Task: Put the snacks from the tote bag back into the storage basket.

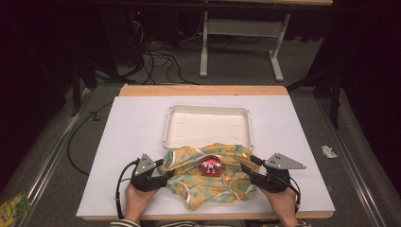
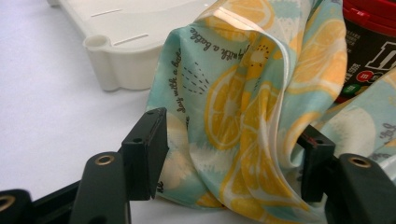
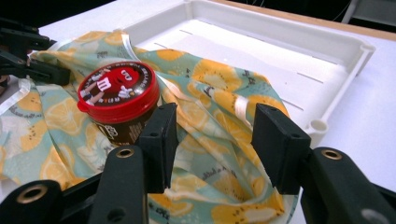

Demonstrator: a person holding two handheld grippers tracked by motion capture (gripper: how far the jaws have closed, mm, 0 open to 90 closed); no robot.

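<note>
— Where's the cloth (image 1: 208,177)?
— Spread on the table (image 1: 132,137) at six o'clock from the white tray (image 1: 208,124), overlapping its near rim, with a red-lidded tub (image 1: 211,165) standing on its middle.
— And the grippers?
— The left gripper (image 2: 233,154) at nine o'clock stands wide, a fold bunched between its jaws. The right gripper (image 3: 215,140) at three o'clock gapes halfway, the cloth's edge loose between its jaws.

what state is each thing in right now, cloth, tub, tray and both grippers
lemon-print cloth: crumpled, bunched up around the tub, far edge against the tray
red-lidded candy tub: upright on the cloth, lid on
white tray: empty
left gripper: jaws apart, cloth fold between them
right gripper: jaws apart, cloth between them
</note>
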